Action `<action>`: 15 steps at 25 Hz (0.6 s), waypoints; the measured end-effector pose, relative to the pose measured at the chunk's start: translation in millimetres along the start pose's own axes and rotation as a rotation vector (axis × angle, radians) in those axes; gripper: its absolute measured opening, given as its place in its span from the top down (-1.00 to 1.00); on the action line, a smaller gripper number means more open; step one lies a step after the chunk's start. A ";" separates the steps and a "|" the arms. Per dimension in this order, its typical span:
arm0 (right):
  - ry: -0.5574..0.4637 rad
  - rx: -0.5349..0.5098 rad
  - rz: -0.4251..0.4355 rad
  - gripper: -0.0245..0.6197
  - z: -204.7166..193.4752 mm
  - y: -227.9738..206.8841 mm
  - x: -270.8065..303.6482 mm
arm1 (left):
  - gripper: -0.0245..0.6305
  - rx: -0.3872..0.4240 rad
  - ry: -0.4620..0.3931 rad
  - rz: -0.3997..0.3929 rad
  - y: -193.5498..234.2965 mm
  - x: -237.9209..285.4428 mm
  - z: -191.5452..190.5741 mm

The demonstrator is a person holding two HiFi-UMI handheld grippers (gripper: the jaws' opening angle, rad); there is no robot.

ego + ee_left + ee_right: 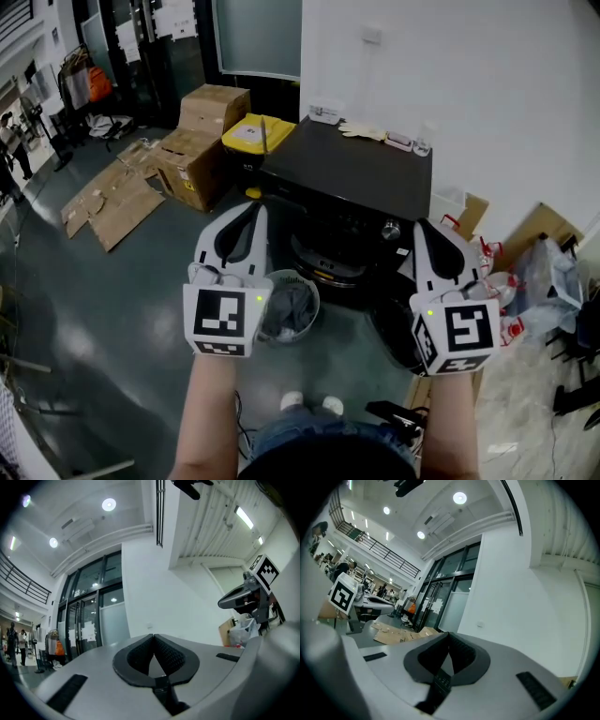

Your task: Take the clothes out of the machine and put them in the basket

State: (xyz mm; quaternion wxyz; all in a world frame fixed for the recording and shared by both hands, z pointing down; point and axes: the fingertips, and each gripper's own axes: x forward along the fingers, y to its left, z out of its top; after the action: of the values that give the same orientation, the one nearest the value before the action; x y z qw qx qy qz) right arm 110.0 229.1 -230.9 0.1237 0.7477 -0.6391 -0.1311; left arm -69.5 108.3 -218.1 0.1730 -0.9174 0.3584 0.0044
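Observation:
In the head view a black washing machine (352, 173) stands against the white wall, its front opening (328, 255) facing me. On the floor before it sits a round pale basket (289, 307) with grey clothes (291, 309) inside. My left gripper (251, 208) is held up over the basket's left side. My right gripper (419, 225) is level with it, in front of the machine's right side. Both are shut with nothing between the pads. The left gripper (153, 635) and the right gripper (448, 633) each point level at the wall and ceiling, tips touching.
Cardboard boxes (202, 141) and flattened cardboard (108, 202) lie on the floor at the left. A yellow-lidded bin (255, 133) stands beside the machine. Plastic bags (544, 281) and clutter crowd the right. My shoes (309, 404) show below the basket.

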 end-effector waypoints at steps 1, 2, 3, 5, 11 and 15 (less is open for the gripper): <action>-0.005 -0.005 -0.003 0.92 2.0 -1.1 0.0 | 0.91 0.002 -0.004 0.000 0.7 0.6 1.9; -0.008 -0.008 -0.007 0.92 3.3 -2.1 -0.3 | 0.91 0.004 -0.006 0.000 0.9 0.9 3.4; -0.009 -0.011 -0.012 0.92 3.7 -3.1 -1.1 | 0.91 0.008 -0.008 -0.001 0.5 0.8 4.6; 0.000 -0.021 -0.021 0.92 2.6 -4.9 -3.2 | 0.91 0.013 -0.010 -0.001 -1.2 0.5 7.1; 0.007 -0.051 -0.014 0.92 3.2 -3.3 -3.1 | 0.91 0.025 -0.010 0.000 -2.1 0.2 10.6; 0.000 -0.061 -0.018 0.92 6.1 -4.1 -3.5 | 0.91 0.025 -0.018 0.006 -0.8 -0.5 13.9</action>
State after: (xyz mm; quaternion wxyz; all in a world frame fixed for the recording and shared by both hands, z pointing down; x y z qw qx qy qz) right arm 111.1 233.1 -237.9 0.1450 0.7492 -0.6282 -0.1517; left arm -67.8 113.6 -230.9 0.1875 -0.9140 0.3596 0.0088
